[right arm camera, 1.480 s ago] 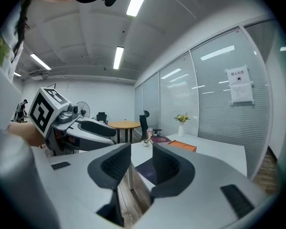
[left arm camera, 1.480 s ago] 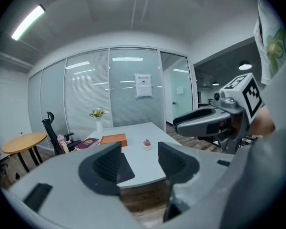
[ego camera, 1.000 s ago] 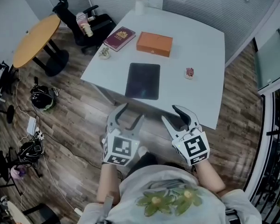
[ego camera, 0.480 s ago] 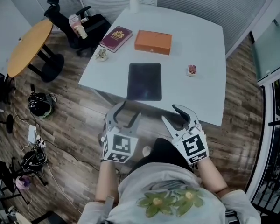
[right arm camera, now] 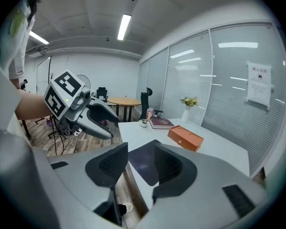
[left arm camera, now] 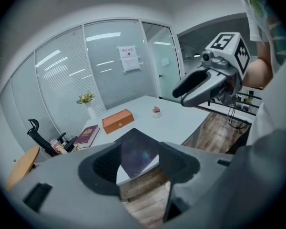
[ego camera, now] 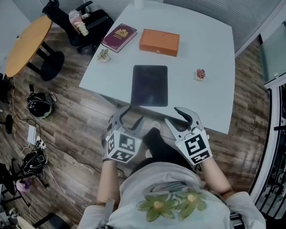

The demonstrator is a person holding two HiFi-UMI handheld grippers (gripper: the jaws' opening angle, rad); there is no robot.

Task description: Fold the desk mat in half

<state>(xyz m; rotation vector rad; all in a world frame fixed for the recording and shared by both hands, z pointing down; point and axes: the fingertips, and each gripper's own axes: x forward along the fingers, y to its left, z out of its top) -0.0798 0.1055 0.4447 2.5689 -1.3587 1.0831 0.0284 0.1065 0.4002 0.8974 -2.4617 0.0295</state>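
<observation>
A dark rectangular desk mat [ego camera: 150,85] lies flat near the front edge of the white table [ego camera: 205,46]. It also shows between the jaws in the left gripper view, desk mat [left arm camera: 139,151], and in the right gripper view, desk mat [right arm camera: 143,163]. My left gripper [ego camera: 131,118] hangs open in front of the table edge, short of the mat's near left corner. To its right, my right gripper [ego camera: 181,119] is open too, just off the table's front edge. Neither holds anything.
On the table behind the mat are an orange box [ego camera: 159,42], a maroon book [ego camera: 119,36], a small pink item [ego camera: 200,74] and a vase of flowers [left arm camera: 87,104]. A round wooden table [ego camera: 29,44] and a black chair [ego camera: 66,15] stand left. Cables litter the wooden floor [ego camera: 62,123].
The view has shifted closer to the table. Both grippers have come slightly nearer the front edge and stay open.
</observation>
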